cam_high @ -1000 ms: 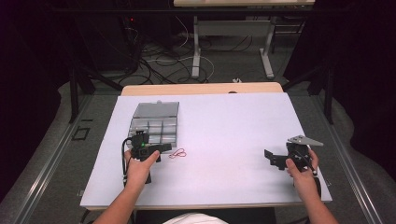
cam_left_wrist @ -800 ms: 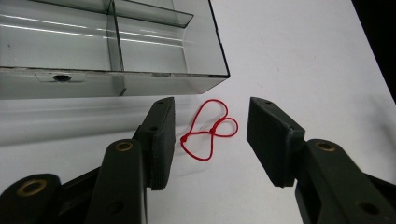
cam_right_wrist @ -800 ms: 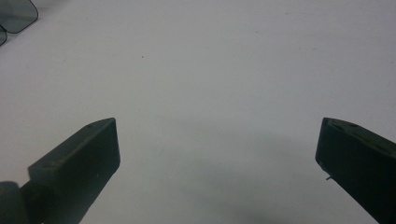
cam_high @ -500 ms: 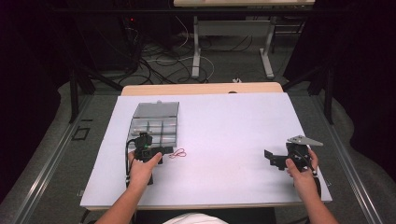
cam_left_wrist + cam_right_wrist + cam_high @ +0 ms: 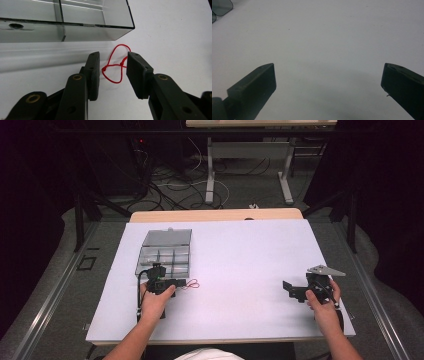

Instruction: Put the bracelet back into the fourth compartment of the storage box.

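Desk (image 5: 240, 270): white surface, carrying a clear compartment box and a red string.
Compartment box (image 5: 166, 252): clear plastic, lid open, left half of the desk.
Red string (image 5: 116, 65): thin looped cord lying flat on the desk, just beside the box's near wall.
Left gripper (image 5: 112, 68): held low at the desk; fingers apart by a narrow gap, one each side of the string, not clamped.
Right gripper (image 5: 328, 80): over bare desk, well apart from the box; fingers spread wide, holding nothing.
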{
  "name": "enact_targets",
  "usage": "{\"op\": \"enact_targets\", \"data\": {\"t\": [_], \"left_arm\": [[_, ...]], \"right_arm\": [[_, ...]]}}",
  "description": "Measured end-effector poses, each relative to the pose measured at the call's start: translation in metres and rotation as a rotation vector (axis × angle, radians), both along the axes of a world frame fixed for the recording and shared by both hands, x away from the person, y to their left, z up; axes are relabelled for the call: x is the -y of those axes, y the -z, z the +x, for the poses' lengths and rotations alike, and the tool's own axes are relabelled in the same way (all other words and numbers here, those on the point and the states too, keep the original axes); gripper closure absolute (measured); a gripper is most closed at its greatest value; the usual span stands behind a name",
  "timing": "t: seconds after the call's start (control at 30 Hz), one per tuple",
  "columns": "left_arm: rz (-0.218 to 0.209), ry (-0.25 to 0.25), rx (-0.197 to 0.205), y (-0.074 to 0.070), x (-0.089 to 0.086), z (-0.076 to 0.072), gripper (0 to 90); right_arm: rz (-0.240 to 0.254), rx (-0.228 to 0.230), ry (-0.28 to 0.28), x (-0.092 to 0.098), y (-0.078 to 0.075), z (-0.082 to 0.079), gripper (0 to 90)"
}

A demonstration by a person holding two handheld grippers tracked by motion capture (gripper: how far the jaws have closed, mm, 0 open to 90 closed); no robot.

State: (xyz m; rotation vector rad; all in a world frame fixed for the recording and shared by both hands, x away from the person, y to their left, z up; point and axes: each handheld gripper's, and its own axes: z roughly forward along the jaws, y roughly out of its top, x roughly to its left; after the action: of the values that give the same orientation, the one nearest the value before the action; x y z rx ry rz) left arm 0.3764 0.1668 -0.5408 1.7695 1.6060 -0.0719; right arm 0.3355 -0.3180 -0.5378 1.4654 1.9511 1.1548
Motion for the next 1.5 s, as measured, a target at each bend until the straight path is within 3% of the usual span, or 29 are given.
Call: {"op": "enact_targets", "data": {"t": [0.43, 0.53, 0.87, 1.5], "left_arm": [[0.028, 0.002, -0.003, 0.006, 0.001, 0.003, 70.9], [0.015, -0.009, -0.008, 0.007, 0.004, 0.003, 71.9], [0.027, 0.015, -0.017, 0.011, 0.005, 0.005, 76.5], [0.05, 0.013, -0.007, 0.012, 0.005, 0.006, 86.4]], "right_arm": [[-0.004, -0.003, -0.003, 0.0, 0.001, 0.0, 0.0], [-0.007, -0.002, -0.006, 0.0, 0.001, 0.0, 0.0], [-0.004, -0.006, -0.011, 0.0, 0.001, 0.001, 0.0], [-0.01, -0.009, -0.014, 0.0, 0.002, 0.001, 0.0]]}}
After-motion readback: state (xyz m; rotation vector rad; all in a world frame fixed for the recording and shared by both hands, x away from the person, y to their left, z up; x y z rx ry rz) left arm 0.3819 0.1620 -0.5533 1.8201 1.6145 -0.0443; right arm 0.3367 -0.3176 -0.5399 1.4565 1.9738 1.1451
